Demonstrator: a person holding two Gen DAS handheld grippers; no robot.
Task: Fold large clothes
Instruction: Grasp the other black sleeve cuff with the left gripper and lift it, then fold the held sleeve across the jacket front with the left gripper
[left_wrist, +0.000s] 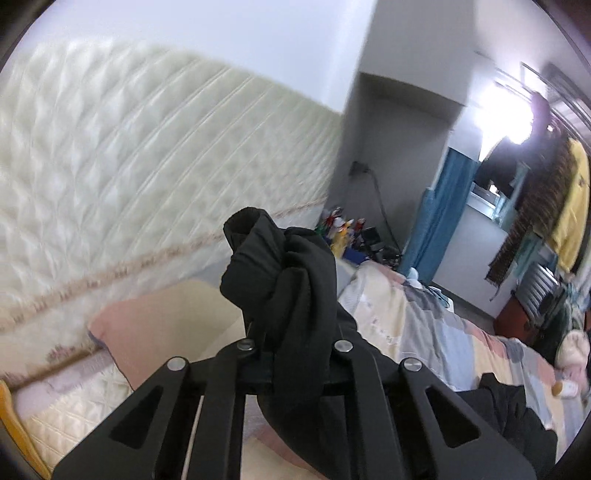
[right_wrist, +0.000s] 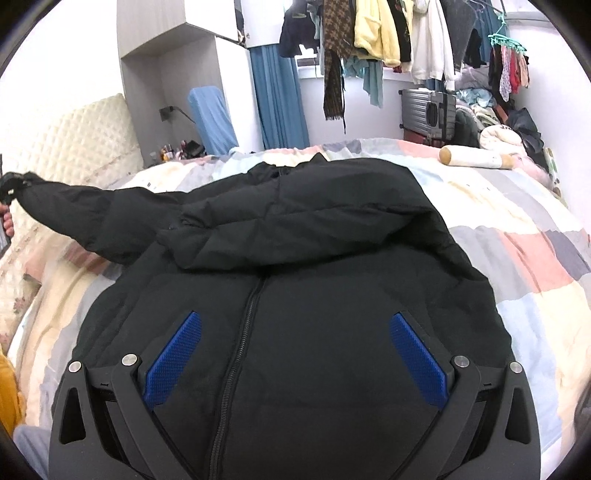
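While its body lies zipped and face-up on the patchwork quilt (right_wrist: 524, 251) of the bed, the black puffer jacket (right_wrist: 295, 288) has one sleeve (right_wrist: 74, 206) stretched out toward the quilted headboard (right_wrist: 74, 144). That sleeve's cuff (left_wrist: 280, 273) is bunched in the left claw (left_wrist: 291, 332), clamped as far as the blurred view shows. Over the jacket's chest the right claw (right_wrist: 293, 347) hangs with its blue pads (right_wrist: 173, 354) spread wide, holding nothing. Beyond the bed hang clothes (right_wrist: 369, 33).
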